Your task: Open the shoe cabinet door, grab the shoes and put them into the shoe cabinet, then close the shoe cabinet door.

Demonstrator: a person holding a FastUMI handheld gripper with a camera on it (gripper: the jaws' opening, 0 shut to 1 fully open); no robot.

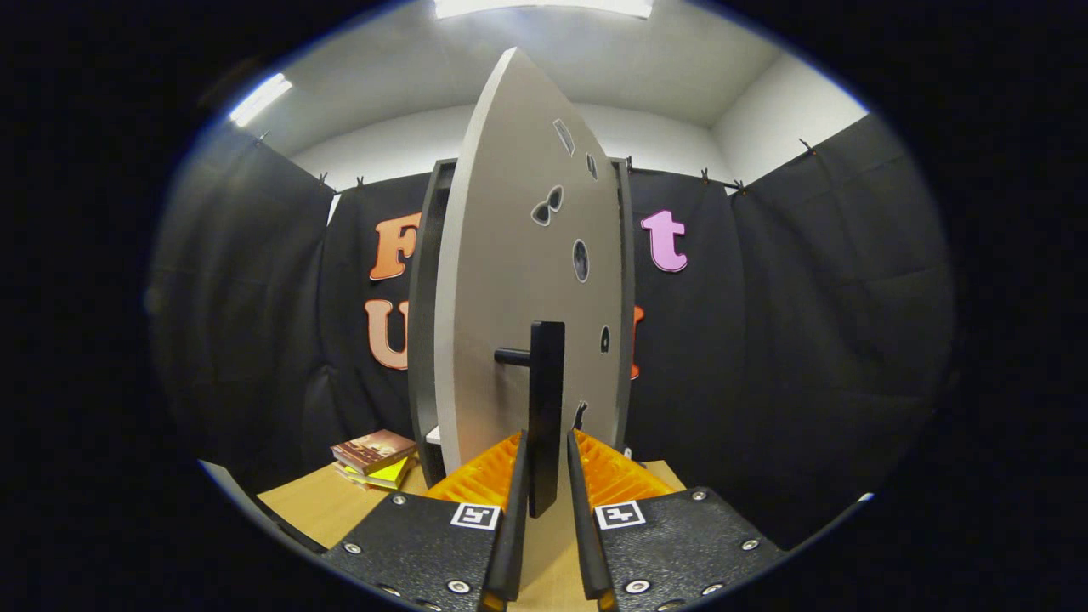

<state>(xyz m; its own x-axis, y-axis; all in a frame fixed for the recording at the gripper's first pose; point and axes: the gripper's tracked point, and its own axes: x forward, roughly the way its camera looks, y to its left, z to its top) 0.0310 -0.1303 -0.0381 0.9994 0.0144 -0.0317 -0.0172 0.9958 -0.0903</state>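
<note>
Tongs (545,476) nearest the camera, two fingers (517,510) reaching forward, the cabinet door's handle (545,408) standing between them. The handle is a dark vertical bar, long axis upright, held off the door face by a short post on its left side. Its lower end hangs down into the gap between the fingers. The left finger looks to be touching the bar or very nearly so; the right finger shows a thin gap of worktop between itself and the bar. So the tongs are narrowed around the handle but not, as far as I can tell, pressing it from both sides.

The shoe cabinet door (518,280) — pale grey panel with small dark cut-out shapes — stands swung partly out toward the camera, its free edge at left, and the dark cabinet frame (422,340) shows behind it. A slice of a pale shelf is visible low in the opening at left.

Worktop (323,506) is light wood. A small stack of books (374,457) lies left of the cabinet, well clear of the tongs.

Judgement: door-opening step in hand. The move turns on the bar lying dead ahead, upright, straddled by the fingers — a pull would draw the door wider. Risk: with only one finger bearing, the bar could slip out.
</note>
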